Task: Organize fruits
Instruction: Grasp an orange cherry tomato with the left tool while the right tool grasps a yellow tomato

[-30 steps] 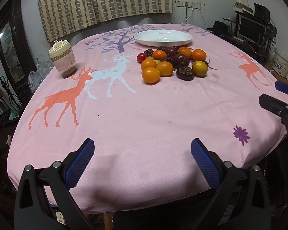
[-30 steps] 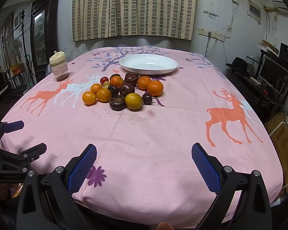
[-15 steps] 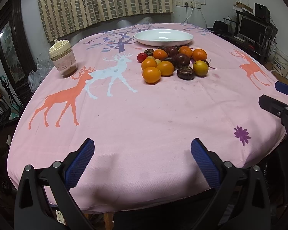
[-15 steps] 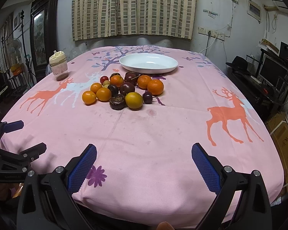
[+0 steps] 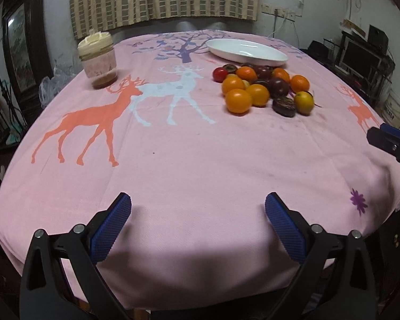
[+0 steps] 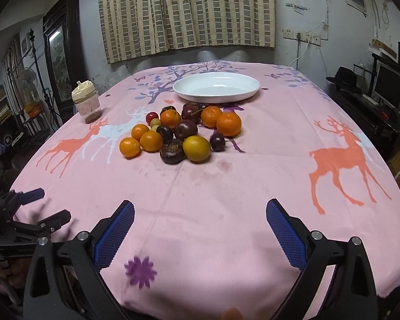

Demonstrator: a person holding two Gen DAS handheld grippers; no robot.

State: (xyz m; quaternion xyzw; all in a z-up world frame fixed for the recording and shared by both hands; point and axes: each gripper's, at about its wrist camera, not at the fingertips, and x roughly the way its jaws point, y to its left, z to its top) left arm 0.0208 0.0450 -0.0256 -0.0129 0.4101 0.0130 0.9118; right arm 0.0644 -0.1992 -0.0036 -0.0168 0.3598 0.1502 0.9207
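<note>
A lidded cup (image 6: 86,102) stands on the pink deer-print tablecloth (image 6: 253,186), with checked curtains (image 6: 186,13) behind.

Both tongs, left tongs (image 5: 198,224) and right tongs (image 6: 200,225), have black frames, silver screws and blue ribbed pads (image 6: 114,233).

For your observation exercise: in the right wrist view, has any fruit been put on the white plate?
No, the white plate holds nothing, and the fruit pile sits on the tablecloth in front of it.
</note>
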